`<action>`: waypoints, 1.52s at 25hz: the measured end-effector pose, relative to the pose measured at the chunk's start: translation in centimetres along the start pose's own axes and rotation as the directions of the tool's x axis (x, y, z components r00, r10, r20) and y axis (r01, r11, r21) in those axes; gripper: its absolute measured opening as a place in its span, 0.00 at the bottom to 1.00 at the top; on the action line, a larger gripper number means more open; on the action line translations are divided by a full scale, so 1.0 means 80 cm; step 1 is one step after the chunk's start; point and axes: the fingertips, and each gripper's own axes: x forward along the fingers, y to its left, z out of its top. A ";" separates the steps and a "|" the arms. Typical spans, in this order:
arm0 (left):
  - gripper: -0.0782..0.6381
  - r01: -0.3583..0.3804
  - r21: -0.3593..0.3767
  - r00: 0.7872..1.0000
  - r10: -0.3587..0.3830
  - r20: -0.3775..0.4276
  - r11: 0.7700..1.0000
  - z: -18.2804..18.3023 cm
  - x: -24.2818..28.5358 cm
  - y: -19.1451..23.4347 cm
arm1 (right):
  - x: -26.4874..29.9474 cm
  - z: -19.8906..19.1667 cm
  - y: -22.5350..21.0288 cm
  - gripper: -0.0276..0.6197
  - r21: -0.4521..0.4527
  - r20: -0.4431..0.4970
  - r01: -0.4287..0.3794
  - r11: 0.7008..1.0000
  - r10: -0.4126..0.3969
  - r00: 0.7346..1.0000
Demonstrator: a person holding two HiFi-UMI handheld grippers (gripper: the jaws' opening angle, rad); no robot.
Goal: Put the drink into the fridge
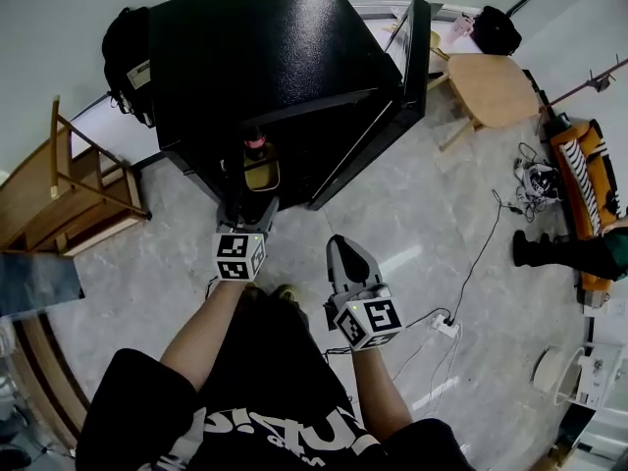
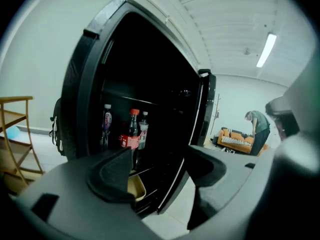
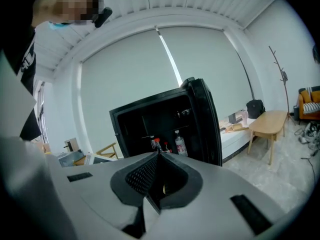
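We are holding both grippers out in front of us, aimed slightly downward at the open fridge (image 1: 255,57). The left gripper (image 1: 247,207) is reaching closest to the opening, its jaws standing wide apart with nothing between them. The right gripper (image 1: 340,246) is hanging back beside it, over the floor, its jaws pressed together and empty. The fridge door (image 1: 407,67) is swung open to the right. Inside, the drink (image 2: 131,134), a cola bottle with a red cap and red label, is standing upright on a shelf between a purple-labelled bottle (image 2: 107,124) and a clear bottle (image 2: 143,129) with a white cap. Below them a yellowish tub (image 1: 261,175) is sitting on a lower level; we cannot tell what it holds.
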 end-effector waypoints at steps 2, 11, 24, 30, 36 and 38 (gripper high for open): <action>0.55 0.016 -0.027 1.000 -0.016 -0.013 1.000 0.011 -0.030 -0.013 | -0.004 0.012 0.009 0.08 -0.002 0.010 -0.012 1.000 0.012 1.000; 0.55 0.084 -0.076 0.996 -0.084 0.004 0.994 0.072 -0.144 -0.054 | -0.020 0.020 0.037 0.08 -0.018 -0.007 -0.067 0.998 0.067 0.998; 0.12 0.130 -0.042 0.991 -0.128 0.045 0.991 0.136 -0.255 -0.027 | -0.051 0.042 0.049 0.08 -0.097 -0.037 -0.087 0.991 0.084 0.996; 0.12 0.136 -0.042 0.990 -0.134 0.050 0.990 0.150 -0.272 -0.024 | -0.059 0.047 0.043 0.08 -0.104 -0.028 -0.049 0.993 0.046 0.999; 0.12 0.155 -0.001 0.985 -0.154 0.082 0.988 0.155 -0.261 -0.034 | -0.054 0.045 0.046 0.08 -0.128 0.004 -0.033 0.991 0.033 0.999; 0.12 0.163 0.006 0.983 -0.163 0.086 0.987 0.152 -0.256 -0.037 | -0.052 0.044 0.047 0.08 -0.129 0.011 -0.032 0.991 0.034 0.999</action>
